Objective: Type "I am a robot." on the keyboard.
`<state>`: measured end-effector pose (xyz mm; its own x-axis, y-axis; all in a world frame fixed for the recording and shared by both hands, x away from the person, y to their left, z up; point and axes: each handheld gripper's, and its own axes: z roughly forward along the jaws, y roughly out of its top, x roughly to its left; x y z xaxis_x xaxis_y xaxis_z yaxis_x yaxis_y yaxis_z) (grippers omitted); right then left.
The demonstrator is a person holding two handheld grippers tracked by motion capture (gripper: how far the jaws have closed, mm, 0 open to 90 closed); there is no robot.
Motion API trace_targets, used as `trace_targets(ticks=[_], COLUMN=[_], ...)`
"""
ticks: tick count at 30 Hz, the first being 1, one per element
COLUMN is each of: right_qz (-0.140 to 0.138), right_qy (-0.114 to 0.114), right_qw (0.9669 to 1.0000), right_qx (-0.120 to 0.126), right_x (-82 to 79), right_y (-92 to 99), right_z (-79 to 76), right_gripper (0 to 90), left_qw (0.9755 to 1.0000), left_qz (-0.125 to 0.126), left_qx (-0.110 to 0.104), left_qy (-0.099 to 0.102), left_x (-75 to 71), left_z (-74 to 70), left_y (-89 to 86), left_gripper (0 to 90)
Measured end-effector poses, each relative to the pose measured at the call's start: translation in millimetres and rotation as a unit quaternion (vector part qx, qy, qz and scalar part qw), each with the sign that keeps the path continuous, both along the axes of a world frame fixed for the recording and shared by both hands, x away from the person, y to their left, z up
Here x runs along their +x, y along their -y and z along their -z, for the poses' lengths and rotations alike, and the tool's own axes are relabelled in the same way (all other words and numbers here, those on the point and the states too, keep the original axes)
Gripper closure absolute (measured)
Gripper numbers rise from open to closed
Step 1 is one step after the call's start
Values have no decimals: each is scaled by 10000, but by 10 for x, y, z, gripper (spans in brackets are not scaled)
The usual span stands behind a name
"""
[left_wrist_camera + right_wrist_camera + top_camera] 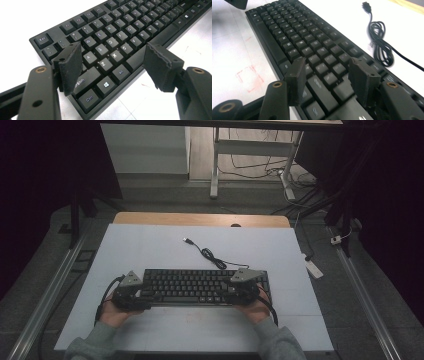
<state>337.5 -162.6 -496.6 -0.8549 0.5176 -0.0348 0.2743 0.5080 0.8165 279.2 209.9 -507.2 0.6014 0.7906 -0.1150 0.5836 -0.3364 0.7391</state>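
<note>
Black and full-sized, the keyboard (200, 286) lies flat near the front of the white tabletop (150, 250). Left gripper (134, 292) hovers spread over its left end, right gripper (239, 289) spread over its right end, pinching nothing. Its cable (210, 255) coils behind.

Lab or workshop: white table (150, 250) between rails (45, 295), floor cables (260, 170), dark surroundings.

White table (150, 250): black keyboard (200, 286) at 6 o'clock near the front edge; its coiled cable (212, 257) at centre, plug (187, 240) toward 12.
</note>
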Motion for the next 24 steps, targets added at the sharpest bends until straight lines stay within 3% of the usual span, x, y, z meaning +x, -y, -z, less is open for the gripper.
trace_targets(ticks=[10, 24], right_qz=[312, 759], right_qy=[97, 86], right_qw=[9994, 9971], right_qx=[-84, 59], right_x=[-150, -373], right_y=[410, 1047], right_z=[4, 52], right_gripper=[464, 452], left_qw=[9999, 9998], left_qz=[-40, -92], left_qx=[-113, -97], left_qy=[72, 169], left_x=[-138, -398], left_z=[-13, 26], left_y=[-73, -199], left_gripper=[304, 300])
